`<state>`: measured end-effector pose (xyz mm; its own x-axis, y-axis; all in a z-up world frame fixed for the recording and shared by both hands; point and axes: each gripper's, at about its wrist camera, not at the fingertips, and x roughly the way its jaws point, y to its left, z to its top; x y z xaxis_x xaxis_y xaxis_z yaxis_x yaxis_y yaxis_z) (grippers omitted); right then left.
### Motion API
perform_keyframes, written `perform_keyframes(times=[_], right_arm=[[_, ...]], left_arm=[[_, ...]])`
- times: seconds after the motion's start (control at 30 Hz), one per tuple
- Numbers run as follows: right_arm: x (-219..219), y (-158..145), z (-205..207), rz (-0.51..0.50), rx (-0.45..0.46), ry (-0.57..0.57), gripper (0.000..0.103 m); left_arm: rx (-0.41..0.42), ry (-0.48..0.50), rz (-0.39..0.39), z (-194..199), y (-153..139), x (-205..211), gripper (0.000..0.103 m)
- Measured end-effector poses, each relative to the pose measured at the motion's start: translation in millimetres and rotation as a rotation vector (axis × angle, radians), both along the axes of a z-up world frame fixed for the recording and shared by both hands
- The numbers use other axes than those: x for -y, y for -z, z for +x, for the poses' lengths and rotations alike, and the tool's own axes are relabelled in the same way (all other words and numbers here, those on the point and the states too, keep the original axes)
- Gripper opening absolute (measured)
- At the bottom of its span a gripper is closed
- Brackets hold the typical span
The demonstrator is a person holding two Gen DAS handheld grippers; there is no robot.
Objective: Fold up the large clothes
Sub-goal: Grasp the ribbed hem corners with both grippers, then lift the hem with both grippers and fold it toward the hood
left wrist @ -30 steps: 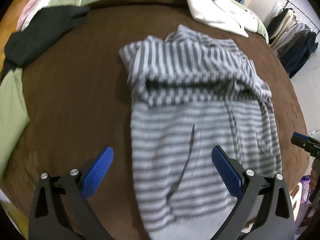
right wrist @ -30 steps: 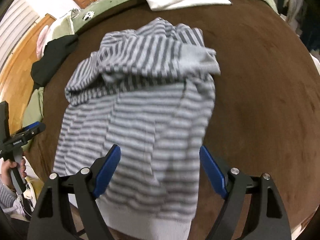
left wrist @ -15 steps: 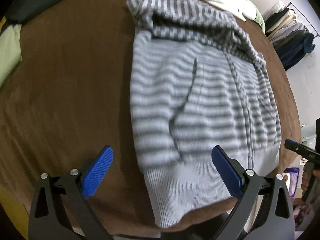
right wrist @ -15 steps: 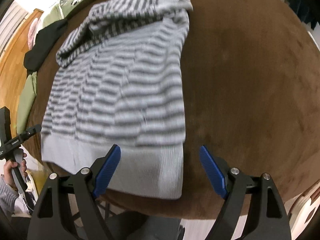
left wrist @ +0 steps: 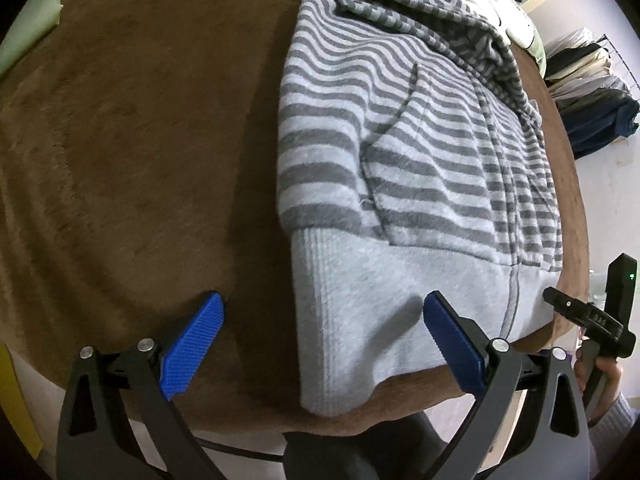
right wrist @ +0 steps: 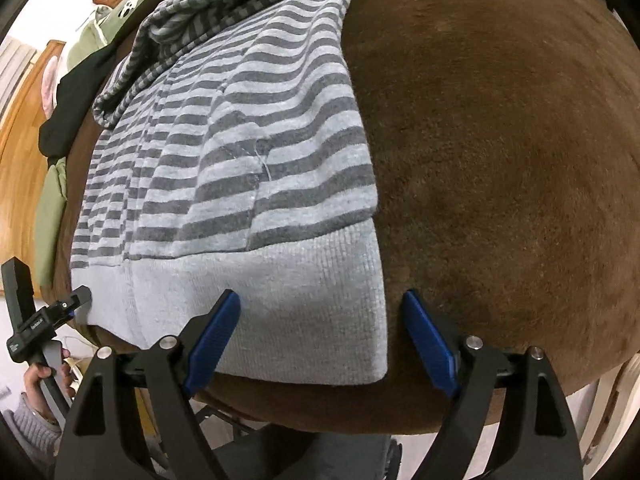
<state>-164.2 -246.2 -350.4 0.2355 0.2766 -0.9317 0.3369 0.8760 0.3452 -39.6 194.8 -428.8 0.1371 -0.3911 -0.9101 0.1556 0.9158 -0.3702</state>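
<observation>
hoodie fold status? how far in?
Early to mid. Done: the striped hoodie lies flat on the brown blanket, its sleeves and hood apparently turned in over its far end. In hand: nothing; the left hand-held gripper and right hand-held gripper are both open, each straddling a bottom corner of the ribbed hem. Left: probably grip the hem and fold the body.

Dim, sharp fisheye views, bowed edges, perhaps window-lit from behind.
</observation>
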Motion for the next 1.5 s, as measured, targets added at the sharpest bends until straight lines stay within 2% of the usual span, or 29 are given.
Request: perform_keyframes(times=[0.27,0.33,0.37,0.43,0.5,0.53,0.6,0.67,0.7,0.77,0.8,0.83,0.87,1.03,1.13,1.37,1.5], right_arm=[[-25.8,-2.7,18.9,0.038,-0.019,-0.066,0.078],[-28.2,-3.0,21.0,0.033,-0.014,-0.059,0.071],[-28.2,-2.4,21.7,0.021,-0.016,-0.054,0.061],[-25.7,0.3,21.3,0.022,-0.017,-0.035,0.055],[-21.2,1.0,18.7,0.013,-0.021,-0.020,0.043],[-18.4,0.3,17.6,0.007,-0.022,-0.018,0.040],[-17.9,-2.2,16.7,-0.023,-0.024,-0.023,0.032],[-23.8,-5.2,18.2,-0.054,-0.021,-0.035,0.028],[-25.3,-6.7,18.1,-0.066,-0.019,-0.039,0.022],[-29.4,-9.3,20.2,-0.074,-0.018,-0.032,0.018],[-29.7,-10.2,20.7,-0.070,-0.014,-0.026,0.015],[-30.3,-10.8,21.6,-0.071,-0.014,-0.020,0.014],[-31.1,-11.5,22.4,-0.067,-0.012,-0.016,0.013],[-28.6,-16.6,21.5,-0.053,-0.020,-0.013,0.012],[-27.0,-20.9,16.7,-0.043,-0.036,-0.053,0.012],[-23.8,-50.1,2.4,-0.029,-0.039,-0.098,0.011],[-22.9,-38.7,6.4,-0.020,-0.058,-0.085,0.011]], left_arm=[[-0.039,0.035,-0.053,-2.7,-4.4,20.1,0.096],[-0.051,0.045,-0.054,-5.1,-2.3,26.8,0.096],[-0.054,0.053,-0.049,-6.8,-0.9,30.2,0.096],[-0.053,0.082,-0.010,-9.5,2.2,40.1,0.096],[-0.051,0.096,0.020,-10.5,4.3,46.1,0.096],[-0.051,0.095,0.033,-10.3,4.7,48.3,0.093],[-0.057,0.097,0.072,-9.8,4.0,52.2,0.086],[-0.054,0.104,0.087,-8.9,-1.6,56.0,0.068],[-0.055,0.104,0.092,-8.0,-3.9,57.2,0.063],[-0.055,0.105,0.094,-6.6,-7.9,60.1,0.043],[-0.057,0.104,0.096,-5.0,-9.3,61.4,0.038],[-0.057,0.103,0.086,-3.5,-10.4,62.2,0.024],[-0.053,0.098,0.078,-1.5,-12.0,61.8,0.014],[-0.057,0.093,0.055,4.0,-9.6,64.7,0.013],[-0.065,0.077,0.029,0.5,-12.8,57.5,0.012],[-0.067,0.096,0.012,-18.1,-31.6,37.3,0.011],[-0.085,0.075,0.002,-18.6,-27.8,34.1,0.011]])
